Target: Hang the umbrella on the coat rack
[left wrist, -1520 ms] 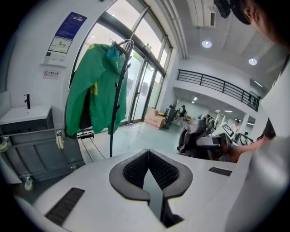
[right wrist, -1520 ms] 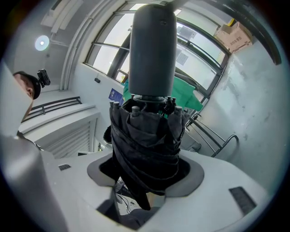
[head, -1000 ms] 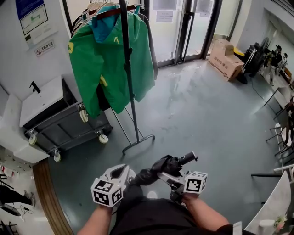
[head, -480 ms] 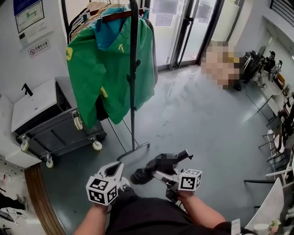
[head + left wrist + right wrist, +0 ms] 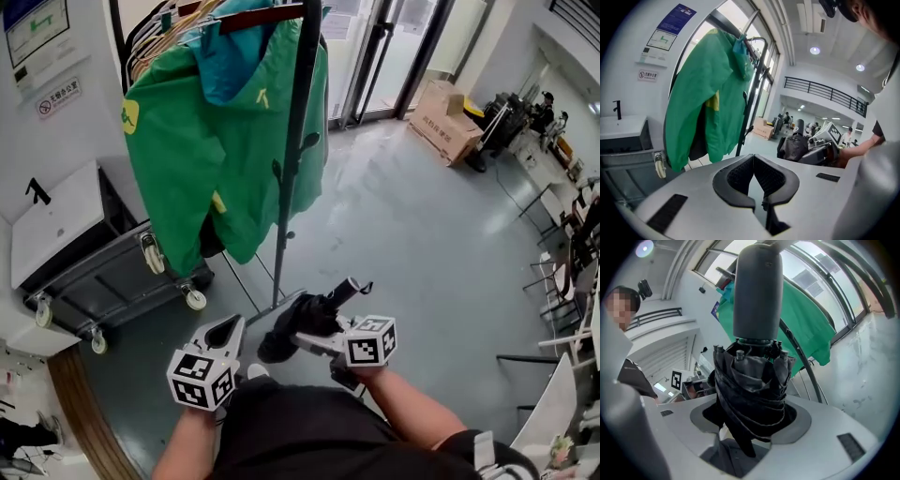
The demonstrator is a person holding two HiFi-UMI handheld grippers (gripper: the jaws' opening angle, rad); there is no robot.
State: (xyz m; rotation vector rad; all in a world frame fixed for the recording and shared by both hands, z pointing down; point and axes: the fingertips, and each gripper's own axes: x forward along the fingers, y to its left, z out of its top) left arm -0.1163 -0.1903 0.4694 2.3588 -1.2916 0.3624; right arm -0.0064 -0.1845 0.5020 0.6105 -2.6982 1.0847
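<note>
A folded black umbrella [image 5: 298, 322] is held at an angle, its grey handle [image 5: 345, 290] pointing up and away toward the rack. My right gripper [image 5: 323, 342] is shut on its bundled canopy [image 5: 752, 390]; the grey handle [image 5: 757, 291] rises straight ahead. The coat rack's dark pole [image 5: 295, 159] stands just beyond the umbrella, with a green jacket [image 5: 220, 141] hanging from its top bar. My left gripper [image 5: 225, 331] is shut and empty, low and to the left of the umbrella [image 5: 794, 146]. It faces the green jacket [image 5: 705, 108] and the pole [image 5: 749, 110].
A grey wheeled cart [image 5: 112, 272] stands left of the rack, under a white counter [image 5: 56, 220]. Glass doors [image 5: 375, 56] are at the back, with a cardboard box [image 5: 448, 122] to their right. Chairs [image 5: 562, 281] line the right edge.
The rack and jacket have drawn nearer and larger. My right gripper has lifted the umbrella forward toward the pole's foot. The left gripper has stayed low and shut.
</note>
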